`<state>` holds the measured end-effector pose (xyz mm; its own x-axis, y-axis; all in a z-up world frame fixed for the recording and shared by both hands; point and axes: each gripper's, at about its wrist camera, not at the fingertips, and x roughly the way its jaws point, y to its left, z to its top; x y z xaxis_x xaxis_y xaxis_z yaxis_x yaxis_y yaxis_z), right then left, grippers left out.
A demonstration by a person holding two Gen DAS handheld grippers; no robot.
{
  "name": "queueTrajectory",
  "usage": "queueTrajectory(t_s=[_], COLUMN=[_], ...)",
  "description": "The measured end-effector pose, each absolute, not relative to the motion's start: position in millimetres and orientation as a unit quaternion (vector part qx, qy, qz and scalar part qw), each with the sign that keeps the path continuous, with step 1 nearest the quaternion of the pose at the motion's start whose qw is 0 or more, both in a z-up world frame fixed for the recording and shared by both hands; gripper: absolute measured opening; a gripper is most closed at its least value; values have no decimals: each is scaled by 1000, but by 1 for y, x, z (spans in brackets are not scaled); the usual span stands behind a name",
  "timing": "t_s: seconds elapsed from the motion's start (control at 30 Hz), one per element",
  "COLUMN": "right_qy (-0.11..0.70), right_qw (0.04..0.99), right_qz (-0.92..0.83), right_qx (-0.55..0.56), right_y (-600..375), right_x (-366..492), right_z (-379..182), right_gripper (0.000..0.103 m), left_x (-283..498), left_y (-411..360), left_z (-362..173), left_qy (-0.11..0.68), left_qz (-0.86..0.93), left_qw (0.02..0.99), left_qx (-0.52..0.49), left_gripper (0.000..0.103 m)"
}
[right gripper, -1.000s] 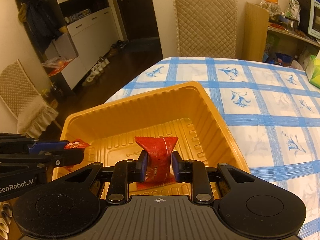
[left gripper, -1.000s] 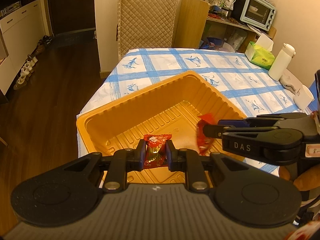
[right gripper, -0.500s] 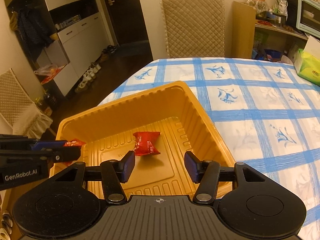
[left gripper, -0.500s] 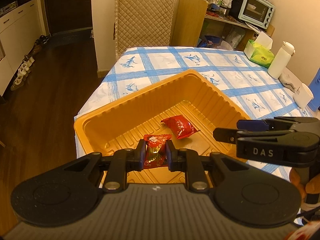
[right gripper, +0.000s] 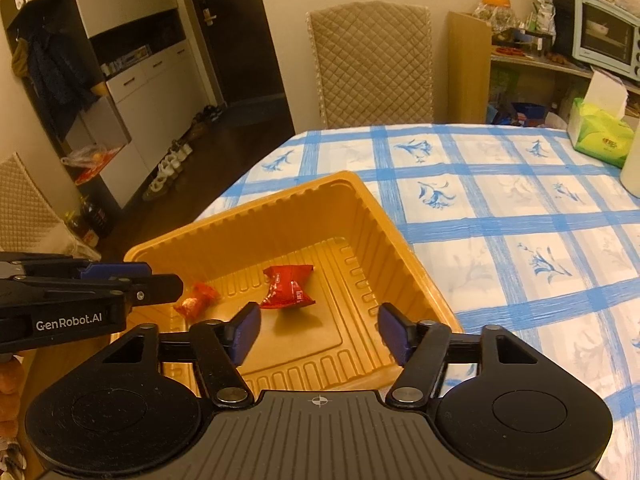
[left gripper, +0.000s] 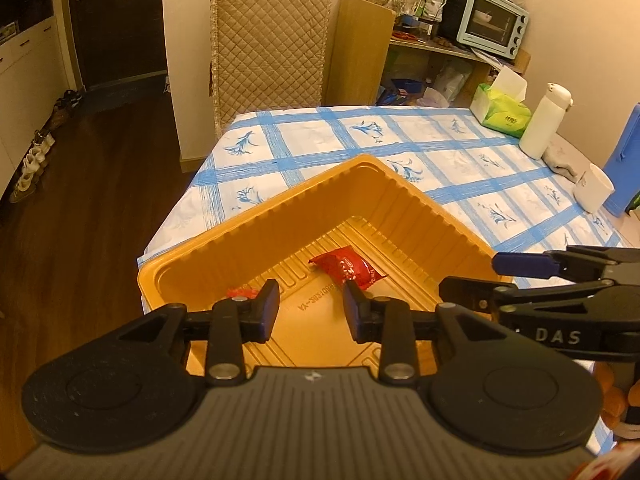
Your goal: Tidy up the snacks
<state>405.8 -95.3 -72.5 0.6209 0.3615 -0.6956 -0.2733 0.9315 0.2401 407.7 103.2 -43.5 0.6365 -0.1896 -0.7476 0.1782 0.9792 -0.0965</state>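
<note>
An orange plastic tray [left gripper: 256,220] [right gripper: 384,232] stands at the table's near corner. Two red snack packets lie on its floor. The larger one [left gripper: 347,269] [right gripper: 289,288] is near the middle. The smaller one [right gripper: 198,299] lies by the left wall; in the left wrist view only its tip [left gripper: 242,292] shows behind my left finger. My left gripper [left gripper: 307,310] is open and empty above the tray's near part. My right gripper [right gripper: 318,330] is open and empty above the tray's near edge. Each gripper shows from the side in the other's view.
The table has a blue-checked cloth [right gripper: 500,200]. At its far right stand a green tissue box [left gripper: 505,110], a white bottle [left gripper: 545,122], a white cup [left gripper: 593,194] and a blue box [left gripper: 624,160]. A quilted chair [left gripper: 269,48] stands behind the table. The floor drops off to the left.
My left gripper has opened and its small red packet has dropped into the tray. My right gripper let go of the larger packet earlier and has opened wider and drawn back.
</note>
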Motion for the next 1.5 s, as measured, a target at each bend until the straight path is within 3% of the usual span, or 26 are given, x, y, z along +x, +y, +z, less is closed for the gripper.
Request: queueTrajectory(t_s=[0.6,1.5], right_qy=[364,398], right_qw=[901,866], right_qz=[231,302], right_qx=[48,32], right_y=[-133,-260], right_x=[342,234], right_z=[-40,-68], right_gripper=[76,78], left_x=[315,142], left_y=[84,-2], left_z=[-7,-30], left_qy=[390,408], left_qz=[-38,57], left_qw=[920,909], left_qx=[-29,-69], left_gripper=[50,53])
